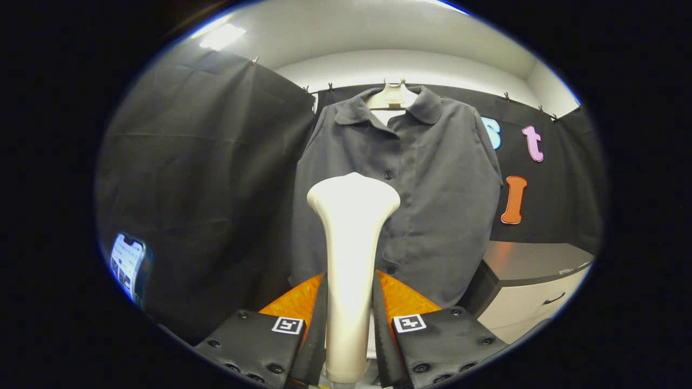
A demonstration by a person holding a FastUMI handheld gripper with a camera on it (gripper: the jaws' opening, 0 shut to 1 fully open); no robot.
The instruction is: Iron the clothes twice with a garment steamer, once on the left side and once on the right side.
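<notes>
Garment steamer (pixel 351 259): cream, upright at lower centre of the frame, handle clamped between both fingers (pixel 350 335), head raised before the dark shirt (pixel 400 200) hanging on a hanger (pixel 393 96) at upper centre. Step judged: approach, head apparently short of the cloth; next move calls for carrying it to one side and stroking along. Surroundings: cabinet (pixel 532 281) lower right, phone (pixel 128 265) lower left.

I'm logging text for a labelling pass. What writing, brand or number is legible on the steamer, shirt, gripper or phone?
Garment steamer, clamped between the gripper's fingers: no text.
Shirt on its hanger: no text.
Square markers on the gripper body: coded patterns, not words.
Phone against the cloth beside the shirt: screen too small and blurred to read.
</notes>
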